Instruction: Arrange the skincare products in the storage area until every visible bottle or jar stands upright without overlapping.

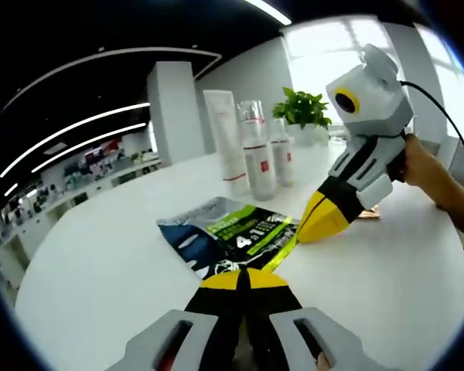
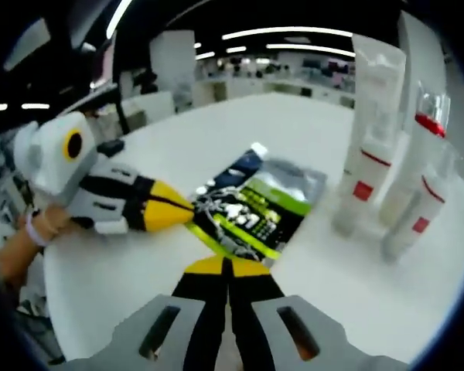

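A flat black, green and silver sachet point(image 1: 228, 232) point(image 2: 255, 205) lies on the white table point(image 1: 93, 255). My left gripper point(image 1: 243, 274) is shut, its yellow tips at the sachet's near edge; its tip point(image 2: 189, 209) meets the pack's left corner. My right gripper point(image 2: 228, 264) is shut at the sachet's near corner, and its tip point(image 1: 303, 233) pinches the raised right edge. Behind the sachet stand a tall white tube point(image 1: 223, 139) point(image 2: 371, 131), a clear bottle with a red band point(image 1: 257, 151) point(image 2: 421, 154) and a smaller bottle point(image 1: 283, 154) point(image 2: 410, 224), all upright and close together.
A potted green plant point(image 1: 301, 108) stands behind the bottles. A person's hand point(image 1: 429, 170) point(image 2: 35, 232) holds each gripper. The table's curved edge point(image 1: 31, 263) runs on the left, with open office space beyond. A small brown item point(image 1: 369, 212) lies under the right gripper.
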### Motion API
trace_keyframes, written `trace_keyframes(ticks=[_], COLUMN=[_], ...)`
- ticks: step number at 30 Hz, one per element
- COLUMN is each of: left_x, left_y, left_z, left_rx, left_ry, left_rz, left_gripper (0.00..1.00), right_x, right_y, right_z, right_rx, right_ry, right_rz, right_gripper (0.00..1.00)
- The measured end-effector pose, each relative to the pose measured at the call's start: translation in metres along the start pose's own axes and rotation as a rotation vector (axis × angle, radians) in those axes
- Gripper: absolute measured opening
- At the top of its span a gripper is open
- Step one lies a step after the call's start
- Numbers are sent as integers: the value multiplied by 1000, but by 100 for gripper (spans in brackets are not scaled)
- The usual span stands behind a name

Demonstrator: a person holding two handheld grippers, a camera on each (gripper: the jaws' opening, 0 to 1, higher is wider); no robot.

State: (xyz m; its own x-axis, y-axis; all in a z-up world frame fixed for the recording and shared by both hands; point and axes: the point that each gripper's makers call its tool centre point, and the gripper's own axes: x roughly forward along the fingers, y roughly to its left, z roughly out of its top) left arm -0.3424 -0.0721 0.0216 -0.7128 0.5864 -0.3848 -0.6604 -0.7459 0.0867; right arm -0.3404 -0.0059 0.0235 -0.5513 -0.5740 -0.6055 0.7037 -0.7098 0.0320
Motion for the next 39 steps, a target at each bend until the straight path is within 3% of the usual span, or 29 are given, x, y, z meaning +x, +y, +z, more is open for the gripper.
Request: trace_keyframes(ticks=[12,39], left_x=[-2,13], left_y=[-3,7], left_z=[-2,4], left_rx=[-28,17], left_ry=[1,-13], left_rz=[15,60], left_gripper=[1,1], right_x=[2,6], right_y=[-8,-24], right_z=[2,7], right_rx=[21,54], right_ry=[-25,-75], right_rz=[-55,-138], right_gripper=[0,0])
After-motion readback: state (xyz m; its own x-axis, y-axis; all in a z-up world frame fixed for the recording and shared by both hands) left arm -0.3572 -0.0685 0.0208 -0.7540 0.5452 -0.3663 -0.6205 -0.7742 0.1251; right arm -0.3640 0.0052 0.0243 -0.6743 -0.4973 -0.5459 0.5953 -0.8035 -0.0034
